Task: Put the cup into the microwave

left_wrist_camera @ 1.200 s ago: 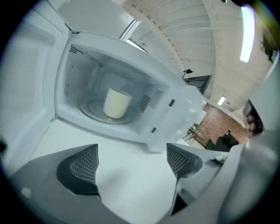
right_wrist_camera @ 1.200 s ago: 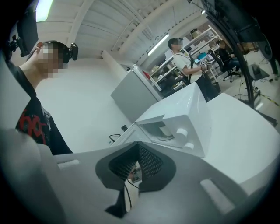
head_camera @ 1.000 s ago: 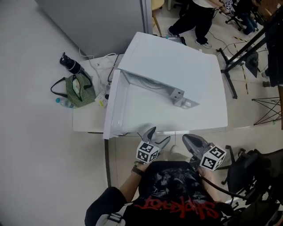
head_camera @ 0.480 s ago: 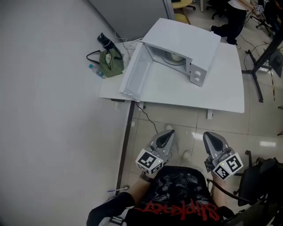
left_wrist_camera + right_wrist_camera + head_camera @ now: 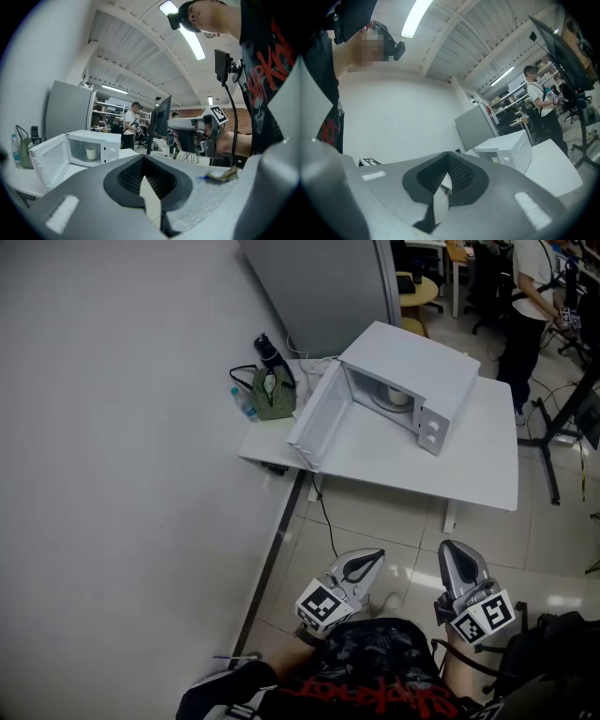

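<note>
Green fabric bag [image 5: 273,397] is sitting at the left end of the white tabletop [image 5: 469,457]. Next along, the white box-shaped microwave [image 5: 424,360] is standing with its door hanging open, and the pale cylindrical cup [image 5: 399,396] is sitting inside. Well below the tabletop, the grey left tool [image 5: 368,561] is showing closed and empty, and the grey right tool [image 5: 454,551] is showing the same.
</note>
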